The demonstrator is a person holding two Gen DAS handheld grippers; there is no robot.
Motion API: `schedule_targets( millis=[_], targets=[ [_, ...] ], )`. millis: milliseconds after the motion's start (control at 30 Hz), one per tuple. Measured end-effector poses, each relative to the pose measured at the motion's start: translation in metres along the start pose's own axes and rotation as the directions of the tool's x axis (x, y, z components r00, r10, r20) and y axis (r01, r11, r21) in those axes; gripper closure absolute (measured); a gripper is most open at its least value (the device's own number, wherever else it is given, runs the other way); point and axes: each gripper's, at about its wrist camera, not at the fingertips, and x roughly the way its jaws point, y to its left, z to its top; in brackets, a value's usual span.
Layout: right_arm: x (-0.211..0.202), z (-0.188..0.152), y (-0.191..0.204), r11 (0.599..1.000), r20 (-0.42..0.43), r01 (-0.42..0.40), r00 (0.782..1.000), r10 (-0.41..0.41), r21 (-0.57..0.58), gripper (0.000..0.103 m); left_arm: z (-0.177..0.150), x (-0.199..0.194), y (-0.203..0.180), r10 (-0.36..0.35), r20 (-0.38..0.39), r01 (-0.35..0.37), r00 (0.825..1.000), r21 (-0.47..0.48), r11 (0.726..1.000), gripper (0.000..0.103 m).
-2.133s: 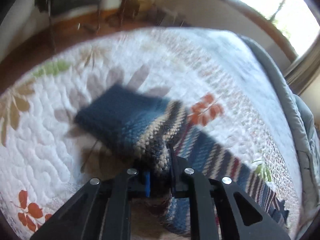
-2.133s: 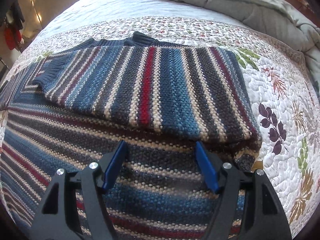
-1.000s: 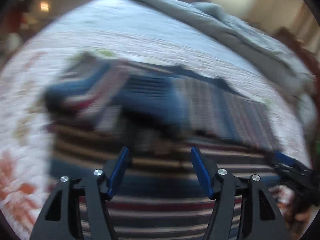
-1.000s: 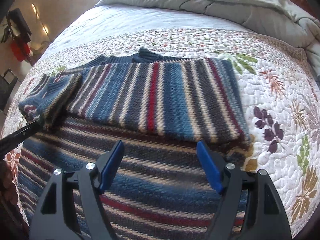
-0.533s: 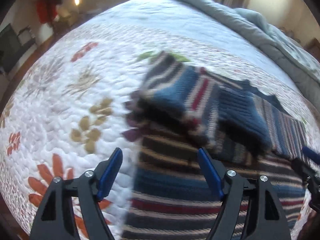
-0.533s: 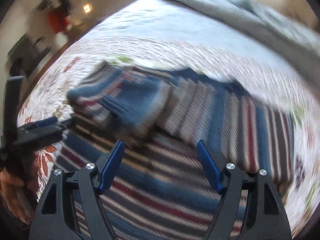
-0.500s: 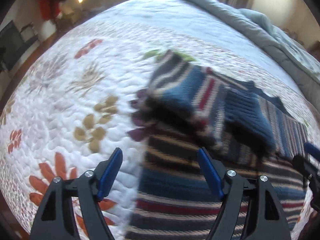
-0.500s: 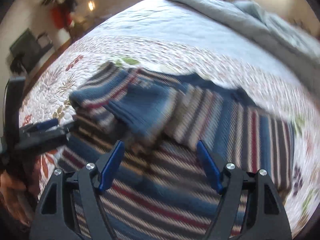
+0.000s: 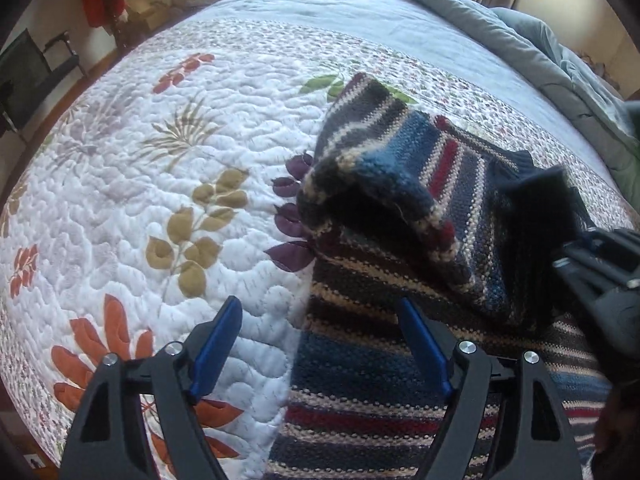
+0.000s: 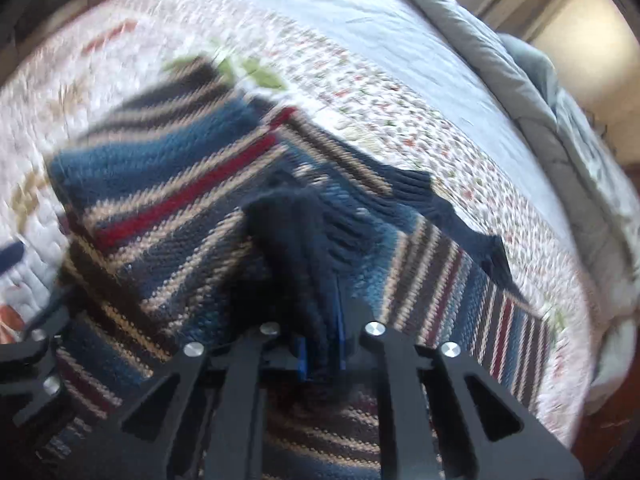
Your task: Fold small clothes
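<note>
Left gripper (image 9: 318,346): two matte black plastic arms with triangular cut-outs, each carrying two round silver screw heads. Its fingers (image 9: 216,346) are flat blue pads. Right gripper (image 10: 322,354): the same black arms, cut-outs and four silver screws, with blue fingers (image 10: 301,360) at the tips. Its black frame also shows at the left view's right edge.

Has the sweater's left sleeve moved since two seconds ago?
Yes. The sleeve is now folded in over the sweater body, off the quilt it lay on; the right gripper pinches its cuff.

Left tongs (image 9: 320,344) spread wide, right tongs (image 10: 320,354) clamped on sleeve cuff (image 10: 296,240)
</note>
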Motion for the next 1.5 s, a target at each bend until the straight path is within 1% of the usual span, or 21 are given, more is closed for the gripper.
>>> schedule_targets(
  millis=[100, 200, 233, 300, 367, 467, 567, 700, 800, 900, 933, 967, 1000, 1033, 1067, 1133, 1167, 1233, 1300, 1367, 1500],
  targets=[
    [-0.025, -0.015, -0.042, 0.992, 0.075, -0.070, 0.995, 0.062, 0.109, 0.095, -0.001, 0.002, -0.002, -0.006, -0.002, 0.006, 1.000, -0.007, 1.000, 0.022],
    [-0.041, -0.043, -0.100, 0.954, 0.117, -0.152, 0.985, 0.126, 0.260, 0.092, -0.002, 0.002, -0.006, -0.006, 0.004, 0.006, 1.000, -0.001, 1.000, 0.022],
    [-0.044, -0.049, -0.113, 0.943, 0.120, -0.160, 0.984, 0.130, 0.292, 0.087, -0.003, 0.001, -0.007, -0.002, 0.007, 0.002, 1.000, 0.001, 1.000, 0.022],
    [-0.046, -0.075, -0.141, 0.925, 0.103, -0.140, 0.989, 0.110, 0.354, 0.070, -0.004, 0.001, -0.011, 0.002, 0.012, -0.002, 1.000, 0.011, 1.000, 0.021],
    [-0.040, -0.104, -0.163, 0.922, 0.061, -0.084, 0.996, 0.066, 0.379, 0.044, -0.006, 0.001, -0.015, 0.005, 0.014, -0.006, 1.000, 0.022, 1.000, 0.021],
    [-0.027, -0.135, -0.184, 0.912, 0.012, -0.058, 0.998, 0.058, 0.405, 0.043, -0.008, 0.004, -0.025, 0.017, 0.015, -0.018, 1.000, 0.050, 0.999, 0.020],
    [-0.013, -0.156, -0.206, 0.880, -0.011, -0.081, 0.995, 0.098, 0.469, 0.043, -0.011, 0.008, -0.034, 0.035, 0.015, -0.036, 0.999, 0.085, 0.996, 0.020],
    [0.004, -0.150, -0.214, 0.844, 0.009, -0.193, 0.976, 0.218, 0.501, 0.043, -0.013, 0.007, -0.042, 0.018, 0.018, -0.020, 1.000, 0.115, 0.993, 0.020],
    [0.021, -0.140, -0.212, 0.841, -0.031, -0.185, 0.972, 0.233, 0.509, 0.039, -0.014, 0.006, -0.046, -0.004, 0.022, 0.001, 1.000, 0.134, 0.991, 0.017],
    [0.034, -0.135, -0.213, 0.821, -0.046, -0.198, 0.964, 0.262, 0.536, 0.038, -0.014, 0.011, -0.047, 0.016, 0.018, -0.018, 1.000, 0.140, 0.990, 0.016],
    [0.036, -0.133, -0.214, 0.813, -0.042, -0.208, 0.961, 0.274, 0.543, 0.045, -0.014, 0.013, -0.046, 0.022, 0.014, -0.024, 1.000, 0.138, 0.990, 0.016],
    [0.037, -0.131, -0.213, 0.810, -0.034, -0.223, 0.958, 0.286, 0.543, 0.059, -0.014, 0.014, -0.045, 0.026, 0.012, -0.028, 1.000, 0.134, 0.991, 0.016],
    [0.036, -0.127, -0.211, 0.807, -0.022, -0.253, 0.950, 0.312, 0.534, 0.065, -0.014, 0.015, -0.044, 0.027, 0.010, -0.028, 1.000, 0.130, 0.991, 0.016],
    [0.035, -0.122, -0.207, 0.806, -0.013, -0.281, 0.941, 0.337, 0.521, 0.078, -0.013, 0.016, -0.043, 0.024, 0.007, -0.024, 1.000, 0.121, 0.992, 0.016],
    [0.034, -0.119, -0.205, 0.807, -0.010, -0.296, 0.937, 0.350, 0.512, 0.080, -0.013, 0.016, -0.042, 0.020, 0.004, -0.020, 1.000, 0.115, 0.993, 0.016],
    [0.031, -0.110, -0.202, 0.842, -0.022, -0.256, 0.953, 0.302, 0.475, 0.090, -0.013, 0.016, -0.040, 0.010, 0.000, -0.010, 1.000, 0.099, 0.995, 0.016],
    [0.028, -0.107, -0.204, 0.846, -0.017, -0.251, 0.956, 0.292, 0.470, 0.094, -0.012, 0.017, -0.039, 0.008, -0.002, -0.008, 1.000, 0.094, 0.996, 0.016],
    [0.023, -0.104, -0.216, 0.827, 0.021, -0.278, 0.951, 0.307, 0.489, 0.098, -0.011, 0.017, -0.035, 0.001, -0.003, 0.000, 1.000, 0.075, 0.997, 0.016],
    [0.006, -0.098, -0.233, 0.803, 0.103, -0.315, 0.946, 0.307, 0.506, 0.101, -0.010, 0.017, -0.032, -0.003, 0.001, 0.003, 1.000, 0.064, 0.998, 0.016],
    [-0.005, -0.093, -0.246, 0.805, 0.138, -0.299, 0.954, 0.267, 0.512, 0.101, -0.010, 0.016, -0.032, -0.007, 0.005, 0.007, 1.000, 0.062, 0.998, 0.016],
    [-0.004, -0.093, -0.264, 0.805, 0.134, -0.236, 0.972, 0.194, 0.544, 0.101, -0.011, 0.015, -0.037, -0.009, 0.014, 0.008, 1.000, 0.076, 0.997, 0.016]
  ],
)
